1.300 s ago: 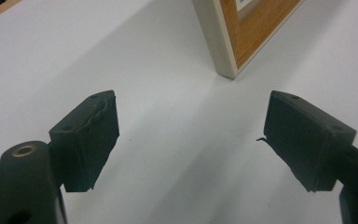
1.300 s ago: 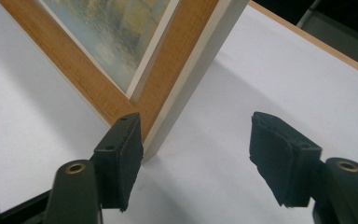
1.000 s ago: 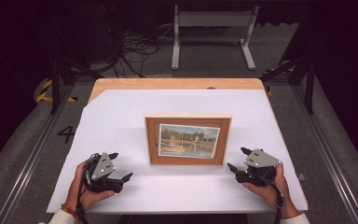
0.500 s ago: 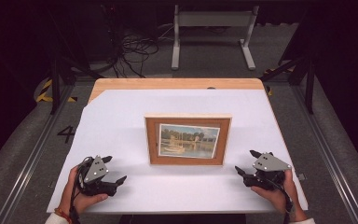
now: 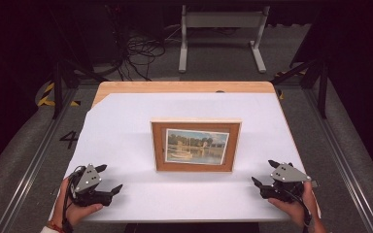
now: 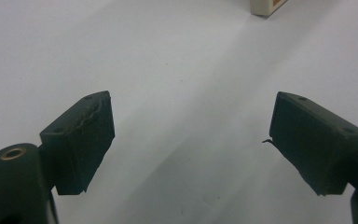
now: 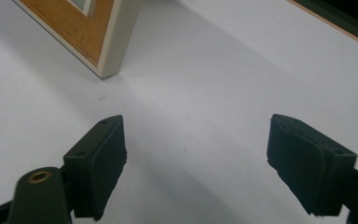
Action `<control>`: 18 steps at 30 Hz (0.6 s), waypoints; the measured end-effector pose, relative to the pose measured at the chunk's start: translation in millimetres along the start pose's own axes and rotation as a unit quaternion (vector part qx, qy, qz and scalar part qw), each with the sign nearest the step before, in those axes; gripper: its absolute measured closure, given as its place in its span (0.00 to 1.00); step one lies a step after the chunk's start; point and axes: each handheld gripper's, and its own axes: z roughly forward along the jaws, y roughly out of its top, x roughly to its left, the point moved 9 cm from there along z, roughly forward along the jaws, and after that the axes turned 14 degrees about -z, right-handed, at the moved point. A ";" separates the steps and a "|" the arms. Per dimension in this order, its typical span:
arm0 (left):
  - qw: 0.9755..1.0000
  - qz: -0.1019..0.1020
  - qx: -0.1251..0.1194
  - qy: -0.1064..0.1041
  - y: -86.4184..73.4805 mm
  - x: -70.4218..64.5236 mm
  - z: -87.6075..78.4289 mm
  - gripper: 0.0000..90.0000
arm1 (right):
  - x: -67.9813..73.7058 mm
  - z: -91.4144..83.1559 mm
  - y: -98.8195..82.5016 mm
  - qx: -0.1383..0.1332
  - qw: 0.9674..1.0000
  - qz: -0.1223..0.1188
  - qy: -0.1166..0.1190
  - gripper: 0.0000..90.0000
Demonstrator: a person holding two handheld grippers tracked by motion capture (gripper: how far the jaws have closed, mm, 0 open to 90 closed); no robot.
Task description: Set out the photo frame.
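Note:
A wooden-framed landscape picture [image 5: 195, 145] stands upright at the middle of the white sheet [image 5: 126, 126] that covers the table. My left gripper [image 5: 110, 177] is held near the front left corner, well clear of the frame, its jaws wide open over bare sheet [image 6: 191, 121]. A corner of the frame [image 6: 265, 5] peeks in at the top of the left gripper view. My right gripper [image 5: 263, 172] sits near the front right, open [image 7: 196, 140]. Its jaws have just been opening, with nothing between them. The frame's corner [image 7: 93, 28] lies ahead to its left.
The table's wooden edge [image 5: 184, 87] shows beyond the sheet. Behind it on the floor stand a white metal frame [image 5: 221, 34] and a tangle of cables [image 5: 136, 53]. Dark stands flank the table on both sides.
Both hands have drawn outward and toward the near edge, away from the picture. The right gripper's jaws have spread a little wider.

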 end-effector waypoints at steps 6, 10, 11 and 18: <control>1.000 -0.013 -0.007 0.010 -3.8 11.1 -7.7 0.14 | -0.2 -3.0 -7.9 -0.003 1.000 0.015 -0.001 0.20; 1.000 -0.026 -0.012 0.005 -7.1 14.9 -13.0 0.14 | -1.1 -4.1 -11.8 -0.001 1.000 0.019 -0.006 0.18; 1.000 -0.027 -0.013 0.005 -7.9 15.9 -14.2 0.14 | -1.4 -4.5 -12.1 -0.002 1.000 0.024 -0.006 0.17; 0.999 -0.036 -0.016 0.003 -10.1 19.6 -15.3 0.14 | -1.7 -4.4 -15.0 0.001 1.000 0.015 -0.012 0.16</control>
